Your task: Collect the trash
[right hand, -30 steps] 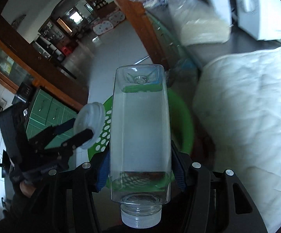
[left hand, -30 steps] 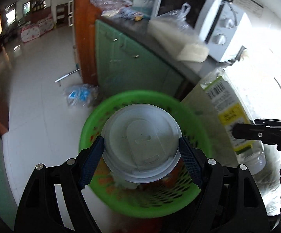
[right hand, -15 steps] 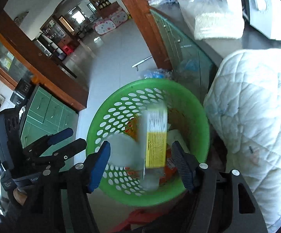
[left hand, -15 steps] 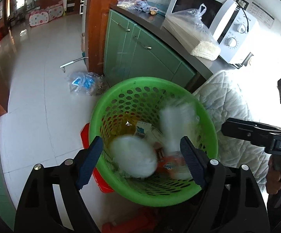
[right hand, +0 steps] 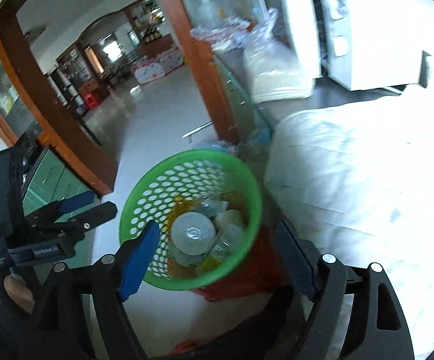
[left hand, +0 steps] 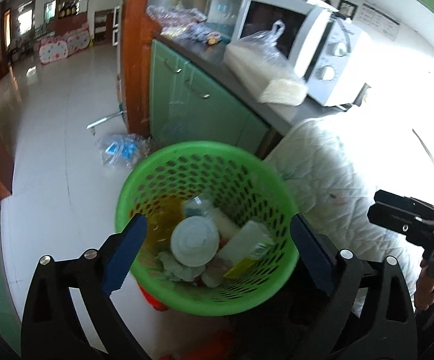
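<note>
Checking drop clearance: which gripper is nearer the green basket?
Roughly equal, cannot tell. Left gripper and right gripper both hover open and empty above the green basket, which shows between each one's fingers. Left is toward the floor side, right toward the white quilt.

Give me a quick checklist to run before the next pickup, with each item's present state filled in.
1. Left gripper open, nothing between its fingers: ok.
2. Right gripper open, nothing held: ok.
3. White lid lying inside the green basket: ok.
4. Clear bottle inside the basket: ok.
5. Basket upright: ok.
6. All trash collected: not ok; a crumpled plastic bag lies on the floor beside the basket.
</note>
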The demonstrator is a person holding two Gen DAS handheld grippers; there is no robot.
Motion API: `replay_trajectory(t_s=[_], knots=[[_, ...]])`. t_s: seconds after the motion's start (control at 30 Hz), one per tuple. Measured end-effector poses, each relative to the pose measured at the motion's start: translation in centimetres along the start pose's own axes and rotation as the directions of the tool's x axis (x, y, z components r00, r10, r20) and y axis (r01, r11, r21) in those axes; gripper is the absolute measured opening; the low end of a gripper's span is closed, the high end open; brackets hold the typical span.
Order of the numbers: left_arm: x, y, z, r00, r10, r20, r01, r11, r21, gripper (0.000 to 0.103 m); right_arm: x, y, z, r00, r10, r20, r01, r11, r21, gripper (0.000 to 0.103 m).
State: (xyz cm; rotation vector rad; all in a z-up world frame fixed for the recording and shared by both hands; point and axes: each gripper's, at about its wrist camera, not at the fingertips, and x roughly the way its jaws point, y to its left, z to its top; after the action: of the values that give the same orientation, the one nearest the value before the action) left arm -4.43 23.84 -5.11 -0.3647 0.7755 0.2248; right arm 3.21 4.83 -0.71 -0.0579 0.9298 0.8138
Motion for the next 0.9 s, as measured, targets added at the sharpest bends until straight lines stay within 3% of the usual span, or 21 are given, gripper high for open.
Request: replay_trajectory(t_s=[0.27,0.33,0.5,0.9], knots=[[-1.6,-6.1,0.4,0.997,-0.007,0.075,0.0,0.995,0.102,0.098,-4.9,-3.4,-2.1,0.987,-0.141,0.079,0.138,0.99,0.035,0.085],[-1.6,-7.5,0.6,0.996,0.0,0.092,-0.012,0.992,0.126,0.098,-5.8,-4.1,-2.6,0.974,-0.203,0.101,0.2,0.979,0.044,0.086],[-1.6,-10.9,1.0,0.993,-0.012,0.114,-0.009,0.984,0.179,0.098,-7.8,-5.9,-3.5,0.953,-0.275,0.13,0.266,0.96,0.087,0.088],[-0.5,-16.5,1.2,0.991,-0.055,0.125,0.019,0.962,0.271,0.098,-13.0,-9.1,-5.3,0.873,-0.449,0.189,0.421,0.891,0.173,0.09]])
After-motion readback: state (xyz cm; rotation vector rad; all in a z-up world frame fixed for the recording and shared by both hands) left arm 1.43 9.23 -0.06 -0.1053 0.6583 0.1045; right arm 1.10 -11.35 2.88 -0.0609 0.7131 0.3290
